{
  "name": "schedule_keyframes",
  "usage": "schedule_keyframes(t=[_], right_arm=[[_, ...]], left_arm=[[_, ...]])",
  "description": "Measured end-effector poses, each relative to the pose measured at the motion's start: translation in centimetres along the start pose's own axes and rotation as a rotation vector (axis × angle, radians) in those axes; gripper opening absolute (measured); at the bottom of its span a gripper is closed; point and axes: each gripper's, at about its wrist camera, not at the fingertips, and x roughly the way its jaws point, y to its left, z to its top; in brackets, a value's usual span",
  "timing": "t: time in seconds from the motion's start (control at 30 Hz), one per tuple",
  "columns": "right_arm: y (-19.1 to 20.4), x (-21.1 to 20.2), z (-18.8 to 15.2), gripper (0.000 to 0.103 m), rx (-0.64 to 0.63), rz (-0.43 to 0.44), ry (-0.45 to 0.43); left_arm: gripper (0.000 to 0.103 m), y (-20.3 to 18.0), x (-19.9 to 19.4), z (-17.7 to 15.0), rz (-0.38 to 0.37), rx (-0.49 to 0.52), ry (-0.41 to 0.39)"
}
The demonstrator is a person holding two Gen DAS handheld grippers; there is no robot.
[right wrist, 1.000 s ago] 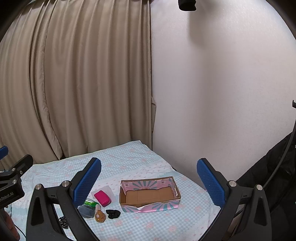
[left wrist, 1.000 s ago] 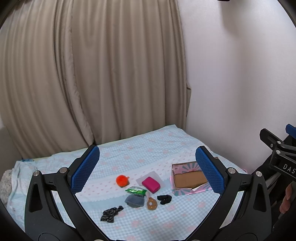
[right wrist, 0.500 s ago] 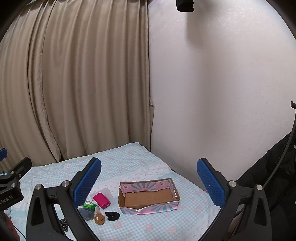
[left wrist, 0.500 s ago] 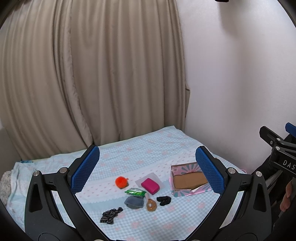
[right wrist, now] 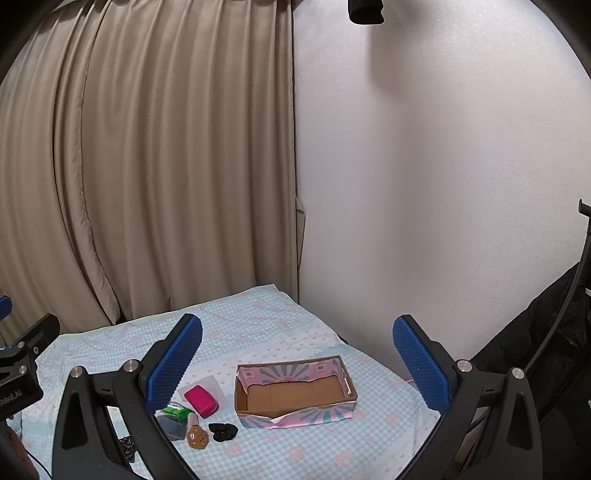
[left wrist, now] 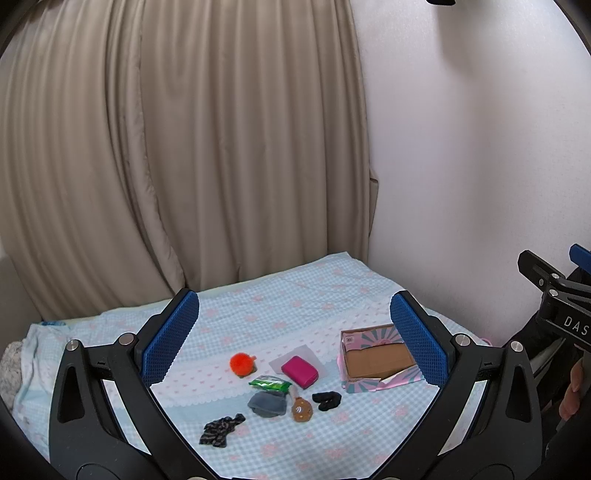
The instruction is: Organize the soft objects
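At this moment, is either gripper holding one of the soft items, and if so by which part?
Nothing is held. The left gripper and right gripper are both wide open above the bed, and the small items and cardboard box lie untouched.

Both wrist feeds give me even, soft indoor light of moderate brightness, with no glare and no blown highlights. The white wall (right wrist: 424, 184) carries a faint pink-grey cast and a diffuse shadow beneath the dark object (right wrist: 365, 11) at the top edge, so I read the light as coming from above. The curtain (left wrist: 184, 147) shows gentle shading in its folds. Items on the bed (left wrist: 295, 306) cast only weak, short shadows. Fisheye distortion bows the curtain folds and the wall corner, and black vignetting fills the frame corners. Focus is sharp at centre; I see no motion blur.
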Motion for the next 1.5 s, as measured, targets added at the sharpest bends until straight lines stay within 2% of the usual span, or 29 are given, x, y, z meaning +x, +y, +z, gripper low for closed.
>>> schedule_keyframes(t=[0.57,0.83,0.97,1.17,1.3,1.5], right_arm=[[-1.1,-0.7,-0.3,0.103,-0.006,0.01,0.009],[-0.1,-0.1,-0.8,0.103,-0.048,0.056,0.038],[1.5,1.0,-2.5,0.103,-0.072,0.095,0.076],[6.1,2.7,-6.4,0.103,-0.087,0.117,0.148],[9.5,4.5,-9.5,0.103,-0.089,0.139,0.203],[15.7,8.5,-14.6,0.103,-0.101,0.187,0.286]], left_arm=[[0.103,-0.3,-1.0,-0.8,0.009,-0.015,0.004],[0.103,1.6,-1.0,-2.3,0.078,-0.054,0.047],[0.103,4.0,-0.6,-4.9,0.109,-0.054,0.078],[0.103,9.1,2.1,-9.4,0.088,-0.053,0.15],[0.103,12.8,4.8,-13.0,0.085,-0.05,0.213],[0.103,17.7,10.9,-19.9,0.047,-0.049,0.329]])
